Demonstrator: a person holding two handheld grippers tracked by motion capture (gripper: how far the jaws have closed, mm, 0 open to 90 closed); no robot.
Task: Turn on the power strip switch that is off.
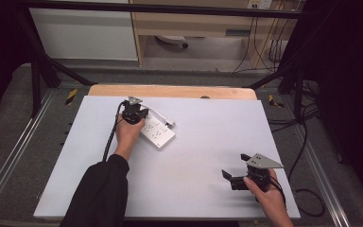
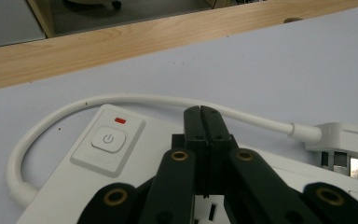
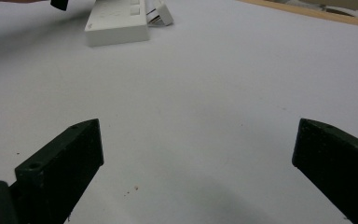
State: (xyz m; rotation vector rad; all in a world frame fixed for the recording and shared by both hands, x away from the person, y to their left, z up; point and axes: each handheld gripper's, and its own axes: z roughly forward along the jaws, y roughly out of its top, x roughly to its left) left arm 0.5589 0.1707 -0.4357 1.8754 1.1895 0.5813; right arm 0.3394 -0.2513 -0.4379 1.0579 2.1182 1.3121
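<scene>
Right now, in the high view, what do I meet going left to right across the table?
Left gripper → white power strip → bare white tabletop → right gripper, held in the person's right hand.

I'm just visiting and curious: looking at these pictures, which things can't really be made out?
- Power strip, left gripper view: the shut left gripper covers its sockets, and the bottom edge cuts it off.
- Plug, left gripper view: the right edge cuts it off.
- Power strip's far end, high view: hidden under the person's left hand.
- Right gripper, right gripper view: its open jaws are cut off by the bottom edge.
</scene>
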